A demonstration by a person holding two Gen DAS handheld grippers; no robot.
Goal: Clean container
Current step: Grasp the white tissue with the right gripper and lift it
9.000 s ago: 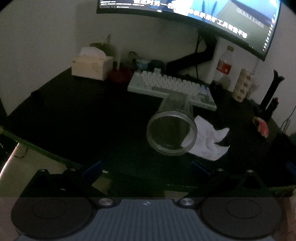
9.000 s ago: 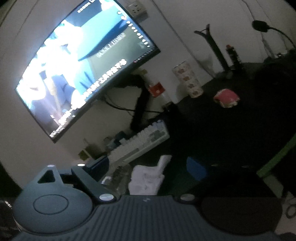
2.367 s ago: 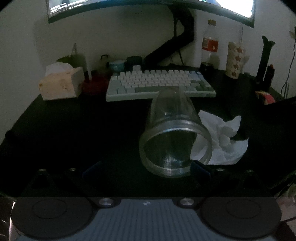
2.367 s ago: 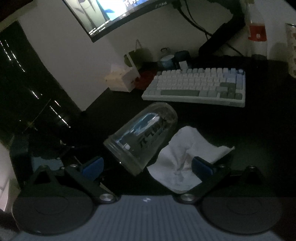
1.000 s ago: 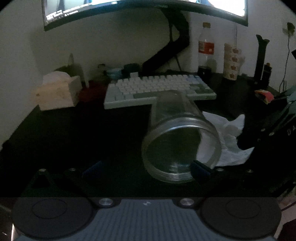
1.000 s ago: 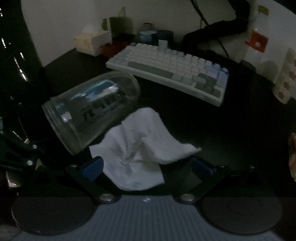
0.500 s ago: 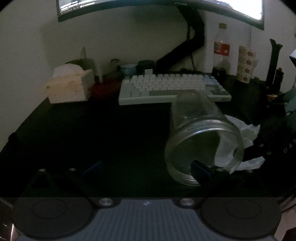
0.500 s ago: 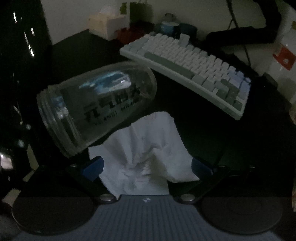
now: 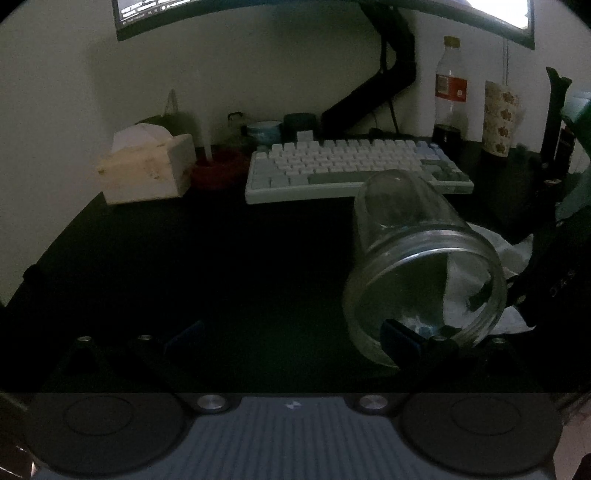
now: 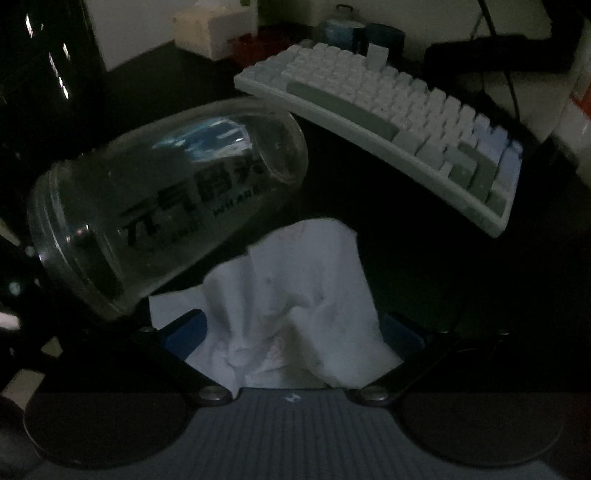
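Dim light covers a black counter below a curved monitor, seen first from the left wrist. A pale keyboard lies at the back, with a tissue box to its left and a drink bottle to its right. The left gripper stands wide, and nothing sits between its fingers. A clear container lies on its side with its open mouth toward the camera, and the gripper's right finger reaches the lower rim. A second ago the container lay nearer the middle of this view; now it sits off to the right, close against that finger. White cloth shows behind and through the glass, beside the dark body of the other gripper at the right edge.

From the right wrist, the same keyboard runs diagonally across the top. The container, printed with dark lettering, is tilted with its mouth at lower left. The cloth is bunched between the spread fingers of the right gripper, which stands wide around it; whether the fingers press it cannot be told. The cloth now fills more of this view than a second ago, so the gripper has closed in. Wiping has probably not yet begun: the cloth is beside the container, not inside.
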